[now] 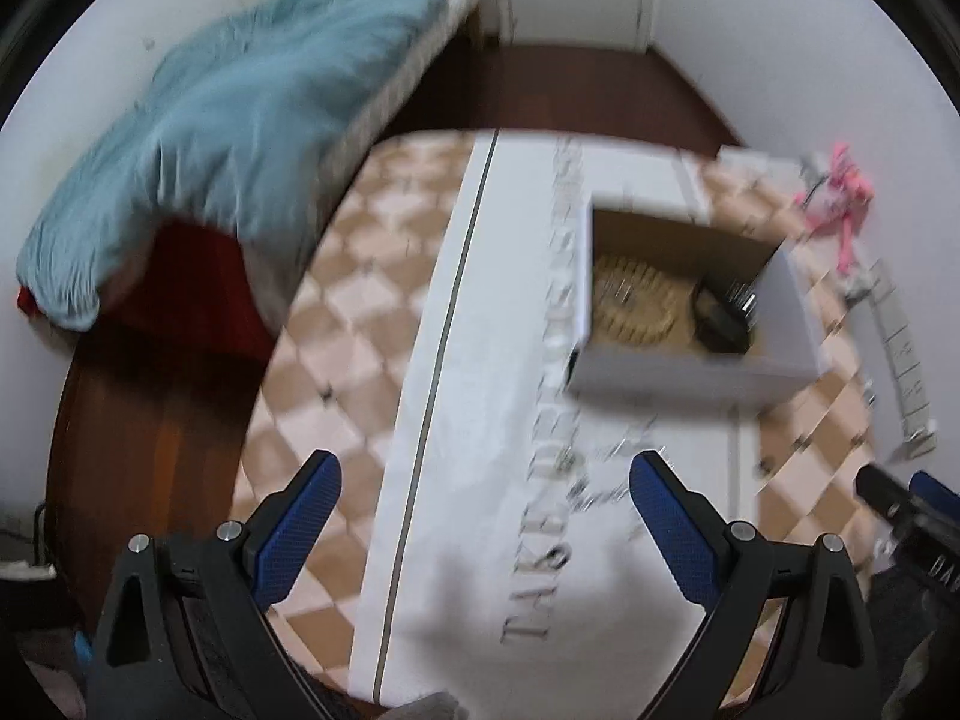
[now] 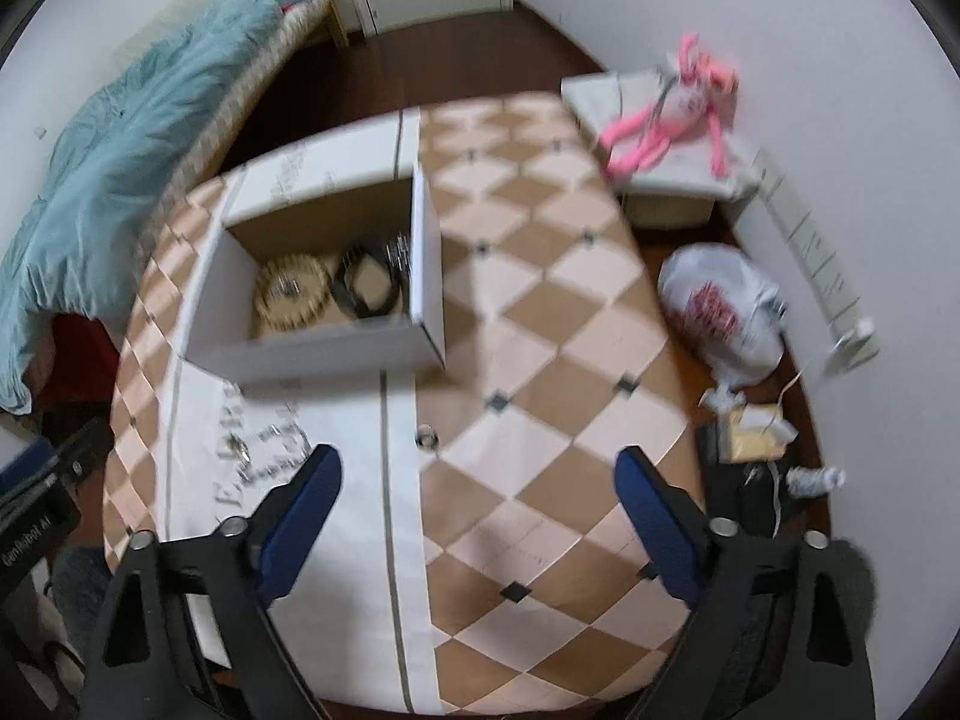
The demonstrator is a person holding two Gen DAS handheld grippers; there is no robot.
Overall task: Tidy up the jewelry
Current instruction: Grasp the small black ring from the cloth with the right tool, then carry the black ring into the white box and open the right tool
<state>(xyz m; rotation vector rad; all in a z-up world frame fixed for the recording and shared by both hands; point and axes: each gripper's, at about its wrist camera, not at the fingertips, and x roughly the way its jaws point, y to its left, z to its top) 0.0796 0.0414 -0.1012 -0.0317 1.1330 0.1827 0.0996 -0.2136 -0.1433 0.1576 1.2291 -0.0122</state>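
An open white cardboard box (image 2: 336, 342) stands on a white paper bag (image 2: 360, 480) on the checkered table (image 2: 540, 330). Inside lie a beige round woven piece (image 2: 291, 294), a black bracelet (image 2: 363, 285) and some shiny metal pieces (image 2: 399, 255). A small silver ring (image 2: 427, 437) lies on the table in front of the box. Thin silvery jewelry (image 2: 264, 450) lies on the bag's lettering. My right gripper (image 2: 477, 474) is open and empty above the table's near half. My left gripper (image 1: 486, 480) is open and empty over the bag, and the box (image 1: 690, 369) is ahead to its right.
A bed with a blue blanket (image 2: 120, 168) stands at the left. A pink plush toy (image 2: 672, 114) lies on a white box right of the table. A white plastic bag (image 2: 720, 306) and small clutter (image 2: 750, 432) lie on the floor at the right.
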